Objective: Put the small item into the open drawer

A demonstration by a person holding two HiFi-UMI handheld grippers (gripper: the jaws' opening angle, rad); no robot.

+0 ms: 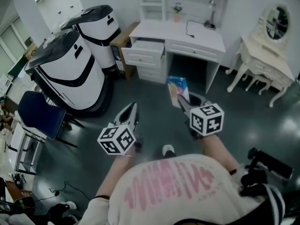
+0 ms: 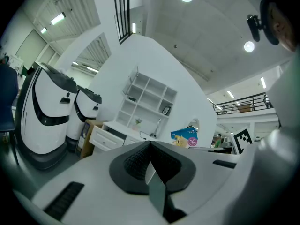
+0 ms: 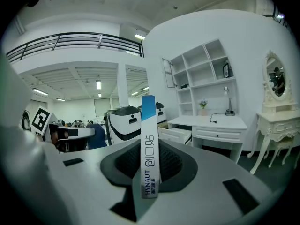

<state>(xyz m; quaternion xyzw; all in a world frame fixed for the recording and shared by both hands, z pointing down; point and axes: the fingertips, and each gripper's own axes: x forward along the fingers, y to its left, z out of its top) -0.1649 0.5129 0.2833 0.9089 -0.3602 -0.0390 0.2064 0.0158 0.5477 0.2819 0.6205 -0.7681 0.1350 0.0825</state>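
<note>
Right gripper (image 1: 183, 102) is pinching flat white-and-blue cardboard box (image 3: 148, 142) edgewise, probably for slotting into white desk's open drawer (image 1: 147, 51), well apart. Left gripper (image 2: 151, 165) is idling: jaws together, empty.

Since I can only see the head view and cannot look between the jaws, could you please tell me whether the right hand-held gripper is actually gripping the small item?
Observer: Yes. The right gripper view shows the right hand-held gripper shut on a thin blue-and-white printed packet, held edge-on.
Operator: Thank you. Is the left one carrying anything?
Observer: No. The left gripper view shows the left hand-held gripper with its jaws shut together and nothing between them.
Operator: Is the drawer ahead of the packet?
Observer: In the right gripper view, the open white drawer sits just right of the packet's edge.
</note>
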